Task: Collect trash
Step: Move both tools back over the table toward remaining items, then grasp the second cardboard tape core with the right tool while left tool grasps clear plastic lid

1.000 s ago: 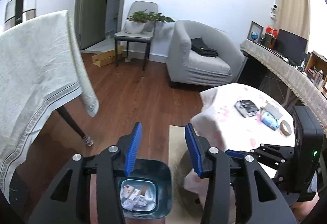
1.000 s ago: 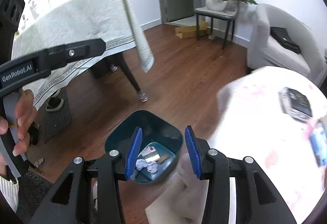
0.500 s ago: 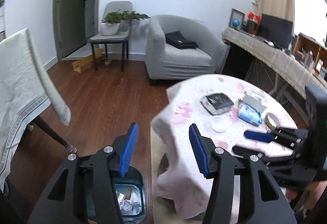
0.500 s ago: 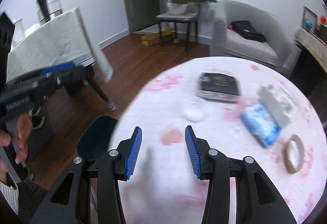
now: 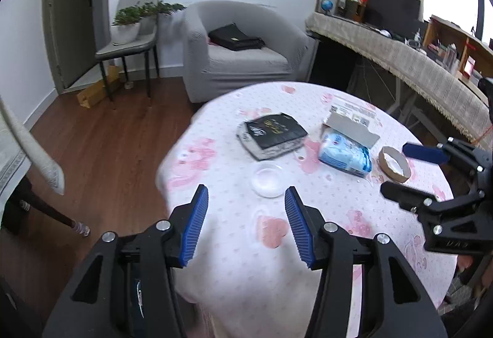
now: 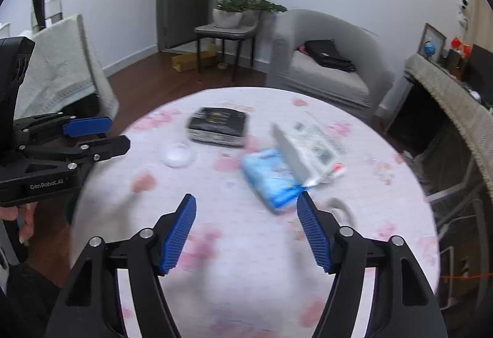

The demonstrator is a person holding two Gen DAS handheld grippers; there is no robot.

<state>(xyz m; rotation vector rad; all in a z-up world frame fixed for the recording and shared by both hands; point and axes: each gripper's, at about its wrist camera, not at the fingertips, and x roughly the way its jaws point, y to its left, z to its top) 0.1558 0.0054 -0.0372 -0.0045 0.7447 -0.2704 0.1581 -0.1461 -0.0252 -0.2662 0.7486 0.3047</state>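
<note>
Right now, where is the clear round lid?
In the left wrist view the clear round lid lies on the round table, just in front of the black book, left of the blue packet.

Left gripper [image 5: 246, 222] jaws spread with nothing between them, over bare pink-flowered tablecloth [image 5: 246, 276]; just ahead of the fingertips lies a clear plastic lid [image 5: 267, 183], and beyond it a black book [image 5: 272, 134]. Ahead and right of the fingers: blue tissue pack [image 5: 345, 154], open carton [image 5: 351, 125] and tape roll [image 5: 394, 164] crowd together. Right gripper [image 6: 246, 228] jaws wide apart; bare cloth between the fingers, tissue pack just off the right fingertip.
</note>
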